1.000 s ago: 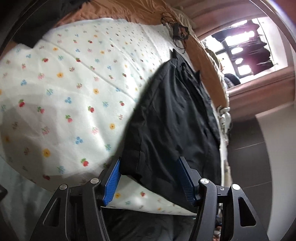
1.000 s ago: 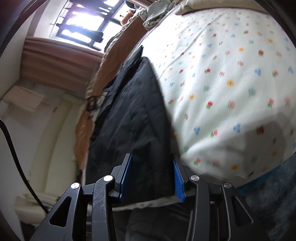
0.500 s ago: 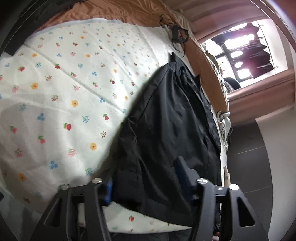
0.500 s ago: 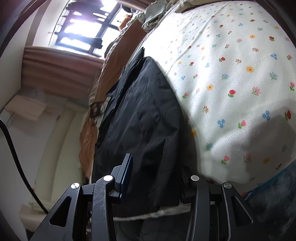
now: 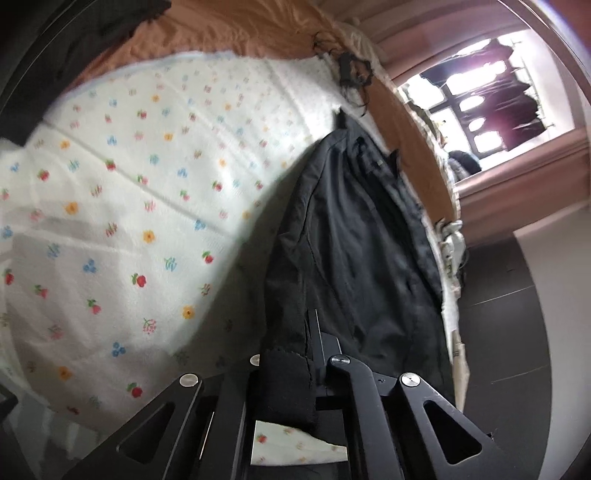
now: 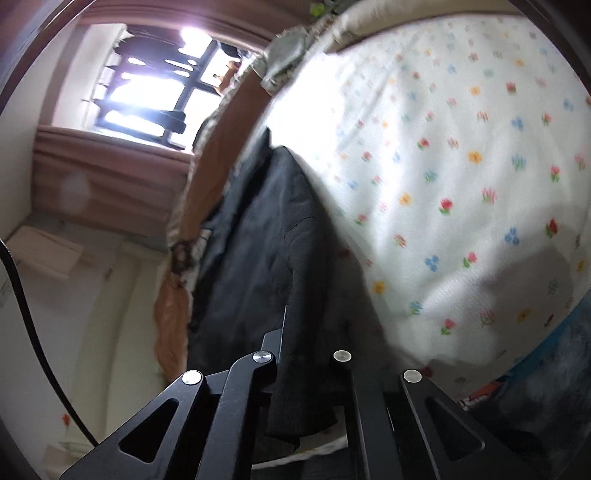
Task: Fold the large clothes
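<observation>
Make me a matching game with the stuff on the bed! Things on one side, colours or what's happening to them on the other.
Things:
1. black garment
2. flowered blanket
3. orange-brown sheet
4. left gripper

Descriptions:
A. white with small red, blue and yellow flowers
B. shut on dark cloth
C. lies long along the bed's edge, near end pinched
D. plain, showing past the blanket's far edge

Pairs: 1-C, 2-A, 3-D, 4-B

Bed [image 5: 229, 40]: tan cover | floral sheet [image 5: 122, 206] spread over the cover | black garment [image 5: 354, 236] on sheet along the window-side edge, near end raised | black cable tangle [image 5: 352, 70] on cover at far end | dark cloth [image 5: 44, 66] at far corner
</observation>
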Motion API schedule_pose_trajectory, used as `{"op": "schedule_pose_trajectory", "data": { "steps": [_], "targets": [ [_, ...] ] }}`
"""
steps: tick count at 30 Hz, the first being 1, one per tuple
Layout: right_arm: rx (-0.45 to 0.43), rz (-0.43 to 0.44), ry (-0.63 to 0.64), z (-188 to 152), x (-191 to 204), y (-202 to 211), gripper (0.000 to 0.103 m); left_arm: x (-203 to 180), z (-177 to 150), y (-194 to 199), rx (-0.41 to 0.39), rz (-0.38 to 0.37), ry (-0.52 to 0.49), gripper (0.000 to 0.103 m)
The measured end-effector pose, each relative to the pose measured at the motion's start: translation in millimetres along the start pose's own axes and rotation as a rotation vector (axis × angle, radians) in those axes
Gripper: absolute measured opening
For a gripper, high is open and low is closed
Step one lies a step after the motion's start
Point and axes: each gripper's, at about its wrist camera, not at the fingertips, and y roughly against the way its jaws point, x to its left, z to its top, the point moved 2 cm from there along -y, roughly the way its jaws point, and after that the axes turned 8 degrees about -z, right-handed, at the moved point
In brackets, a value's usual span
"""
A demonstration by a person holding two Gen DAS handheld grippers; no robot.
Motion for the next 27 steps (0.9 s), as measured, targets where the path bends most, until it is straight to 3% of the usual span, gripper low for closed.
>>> {"op": "schedule_pose_trajectory", "data": {
  "steps": [12,27],
  "targets": [
    [-0.084,0.093,0.085,2.1,68.0,77.7,0.005,-66.2,-3.1,82.9,-0.102,-0.17,-0.05,0.002],
    [-0.17,0.248,0.208,-27.1,125.2,201.3,0.005,-123.3,-45.6,207.6,-0.268,-0.362,-0.121,0.001]
  ]
}}
